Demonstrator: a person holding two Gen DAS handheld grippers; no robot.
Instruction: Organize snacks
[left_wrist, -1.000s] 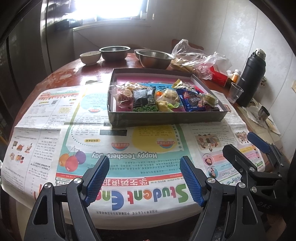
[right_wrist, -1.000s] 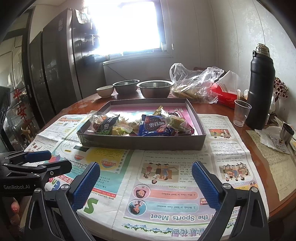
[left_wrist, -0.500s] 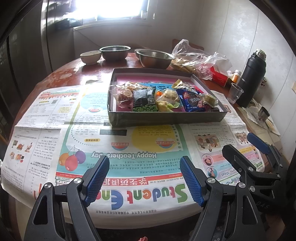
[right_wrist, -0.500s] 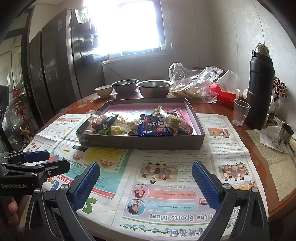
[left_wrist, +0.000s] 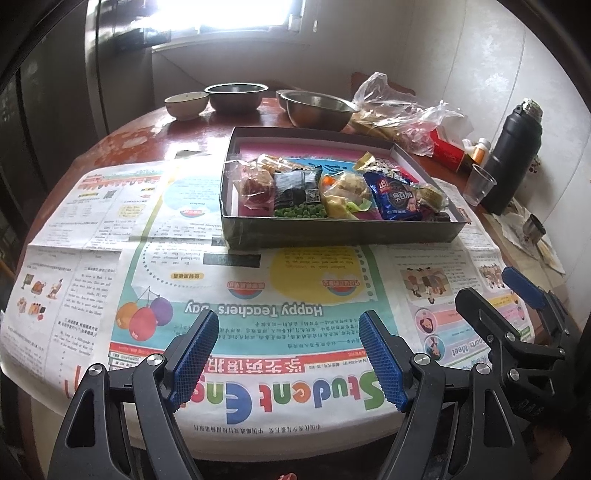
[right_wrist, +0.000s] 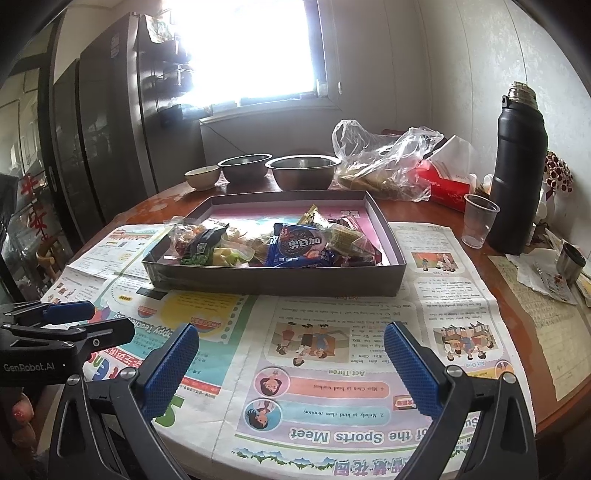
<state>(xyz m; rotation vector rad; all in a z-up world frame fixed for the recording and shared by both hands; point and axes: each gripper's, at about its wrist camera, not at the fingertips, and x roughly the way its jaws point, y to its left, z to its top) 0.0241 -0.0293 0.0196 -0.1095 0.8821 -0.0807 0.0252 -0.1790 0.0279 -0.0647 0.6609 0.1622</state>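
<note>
A dark shallow box stands on newspaper in the middle of the round table. Several snack packets lie in a row along its near side, among them a blue cookie packet, a black packet of green peas and a clear bag of reddish snacks. My left gripper is open and empty above the newspaper at the table's near edge. My right gripper is open and empty, to the right of the left one, also short of the box.
Two steel bowls and a small ceramic bowl stand behind the box. A crumpled plastic bag, a red tissue box, a black thermos and a clear plastic cup stand at the right. Newspaper covers the near table.
Both grippers have drifted slightly back and to the side, so the box sits a little differently in view. Both stay open and empty.
</note>
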